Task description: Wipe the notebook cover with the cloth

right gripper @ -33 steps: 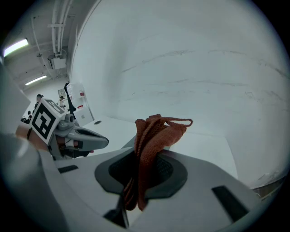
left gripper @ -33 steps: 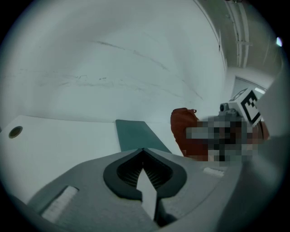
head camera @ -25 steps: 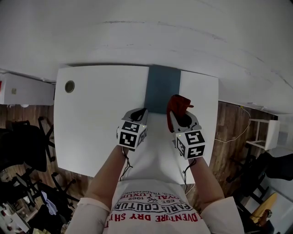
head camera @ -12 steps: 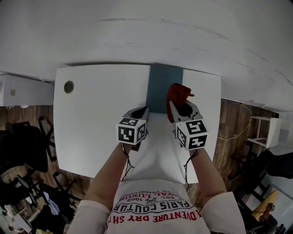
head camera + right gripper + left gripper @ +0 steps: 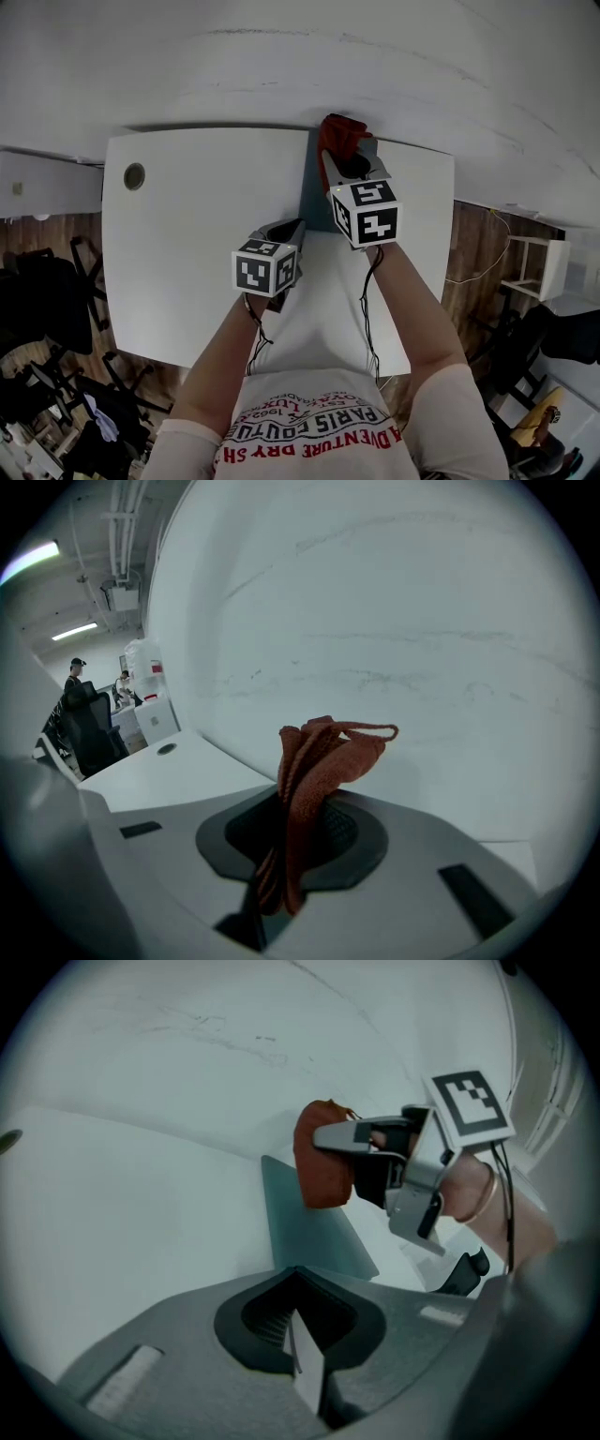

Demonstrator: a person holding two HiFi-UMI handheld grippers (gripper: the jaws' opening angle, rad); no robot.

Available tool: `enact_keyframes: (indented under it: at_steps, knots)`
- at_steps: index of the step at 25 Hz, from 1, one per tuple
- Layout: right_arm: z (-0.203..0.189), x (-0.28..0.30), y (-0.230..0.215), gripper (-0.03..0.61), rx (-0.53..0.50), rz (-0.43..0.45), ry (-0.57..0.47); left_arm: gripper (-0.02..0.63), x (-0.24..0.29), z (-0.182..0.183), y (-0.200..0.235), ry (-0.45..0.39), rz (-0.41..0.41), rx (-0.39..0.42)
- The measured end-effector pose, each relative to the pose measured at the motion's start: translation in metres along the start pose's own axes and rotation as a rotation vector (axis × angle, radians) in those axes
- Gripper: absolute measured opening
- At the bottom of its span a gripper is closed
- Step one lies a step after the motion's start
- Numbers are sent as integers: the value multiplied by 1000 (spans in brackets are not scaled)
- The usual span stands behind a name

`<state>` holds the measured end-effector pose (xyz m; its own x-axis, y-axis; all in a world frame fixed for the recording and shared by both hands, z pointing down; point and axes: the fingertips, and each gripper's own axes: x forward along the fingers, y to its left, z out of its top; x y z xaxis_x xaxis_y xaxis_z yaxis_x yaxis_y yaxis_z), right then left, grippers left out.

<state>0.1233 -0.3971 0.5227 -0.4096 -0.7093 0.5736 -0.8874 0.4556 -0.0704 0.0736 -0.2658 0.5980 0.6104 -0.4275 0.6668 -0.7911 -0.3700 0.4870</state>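
Note:
A dark teal notebook (image 5: 317,192) lies flat at the far middle of the white table (image 5: 187,253). My right gripper (image 5: 342,157) is over the notebook's far end by the wall, shut on a red cloth (image 5: 337,134) that bunches out past its tips. The right gripper view shows the cloth (image 5: 317,761) pinched between the jaws. In the left gripper view the cloth (image 5: 322,1162) and right gripper (image 5: 328,1136) hang just above the notebook (image 5: 309,1232). My left gripper (image 5: 292,226) rests at the notebook's near left corner, jaws together; whether it presses on the cover is hidden.
A round cable hole (image 5: 134,175) sits in the table's far left corner. A white wall (image 5: 300,66) rises directly behind the table. Office chairs (image 5: 42,309) stand on the wooden floor to the left, and a white shelf (image 5: 544,267) to the right.
My right gripper has carried the cloth away from me along the notebook, from its near part to its far end. The left gripper has stayed in place.

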Motion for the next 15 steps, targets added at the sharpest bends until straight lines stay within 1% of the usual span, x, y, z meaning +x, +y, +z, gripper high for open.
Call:
enact_keyframes:
  at_steps: [4,8,12,15]
  knots:
    - [-3,27,3,75,-18,-2,57,9,2,0,-2,-5,-1,11]
    - [3,46,18,75,-30,20,70,9,1,0,-2,4,10,80]
    - [-10,61,10,75,-30,-15,127,9,1,0,-3,-3,27,78]
    - [-17,64,1,77,-67,-31,144,9,0,0,-5,-16,34,95]
